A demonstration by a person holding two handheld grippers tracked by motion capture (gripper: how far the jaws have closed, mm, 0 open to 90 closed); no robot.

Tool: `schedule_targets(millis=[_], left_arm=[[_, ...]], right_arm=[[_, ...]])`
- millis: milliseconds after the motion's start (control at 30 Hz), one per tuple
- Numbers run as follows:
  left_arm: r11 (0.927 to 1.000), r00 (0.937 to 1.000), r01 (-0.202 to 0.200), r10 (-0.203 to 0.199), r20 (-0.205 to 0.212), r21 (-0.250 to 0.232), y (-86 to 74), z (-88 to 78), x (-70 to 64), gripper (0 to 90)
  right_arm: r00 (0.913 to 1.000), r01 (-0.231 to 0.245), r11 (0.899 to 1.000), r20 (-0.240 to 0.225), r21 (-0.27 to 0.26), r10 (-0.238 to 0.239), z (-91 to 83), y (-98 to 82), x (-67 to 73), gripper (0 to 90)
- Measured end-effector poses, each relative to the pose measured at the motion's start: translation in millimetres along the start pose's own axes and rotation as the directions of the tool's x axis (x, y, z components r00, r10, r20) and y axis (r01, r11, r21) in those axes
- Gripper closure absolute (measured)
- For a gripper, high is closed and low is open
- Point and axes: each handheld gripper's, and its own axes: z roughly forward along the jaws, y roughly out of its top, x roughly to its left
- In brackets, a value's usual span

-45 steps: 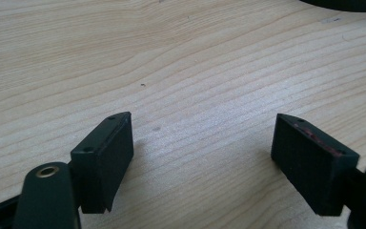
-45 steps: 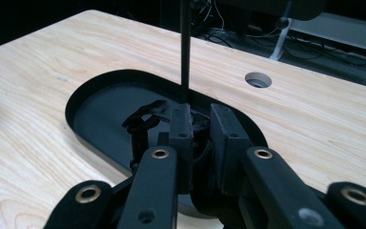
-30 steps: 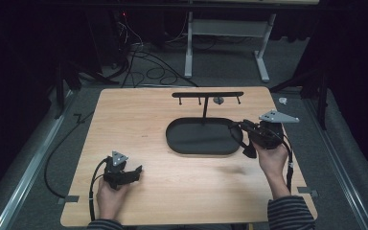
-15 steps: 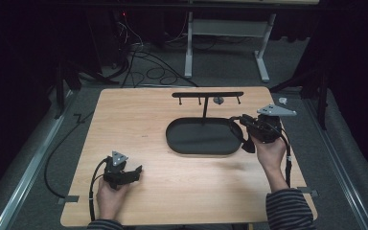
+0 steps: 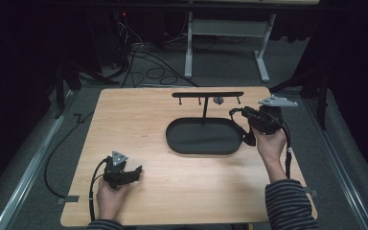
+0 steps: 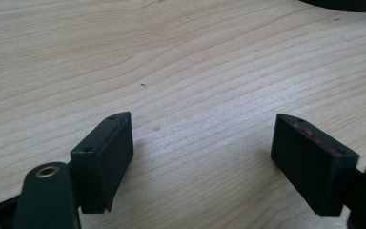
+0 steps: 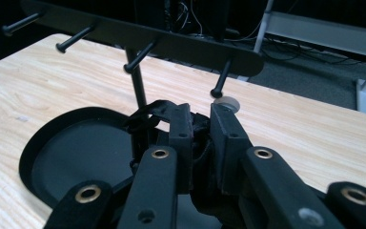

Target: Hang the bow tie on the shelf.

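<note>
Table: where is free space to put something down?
The table is bare left of the tray, from the far edge to the left gripper, and along the near edge between the hands. It is crowded around the rack and right gripper.

You have a pale wooden table (image 5: pixel 172 191) with a smooth, matt grain. The oval tray (image 5: pixel 201 139) and hook rack (image 5: pixel 208 95) near its far edge look matt black metal.

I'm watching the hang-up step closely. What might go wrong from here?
1. The right gripper grips a black strap whose shape is hard to read, so it may miss the nearest peg.
2. The rack stands on one thin post; a bump might tip it.
</note>
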Motion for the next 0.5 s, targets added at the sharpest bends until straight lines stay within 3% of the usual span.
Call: schedule_targets(millis=[500], left_arm=[[1.0000, 1.0000, 0.003, -0.003, 0.001, -0.001, 0.0, 0.0, 0.2, 22.6]], right_arm=[[0.9989, -0.019, 1.000, 0.043, -0.010, 0.020, 10.6, 20.3, -9.6, 81.7]])
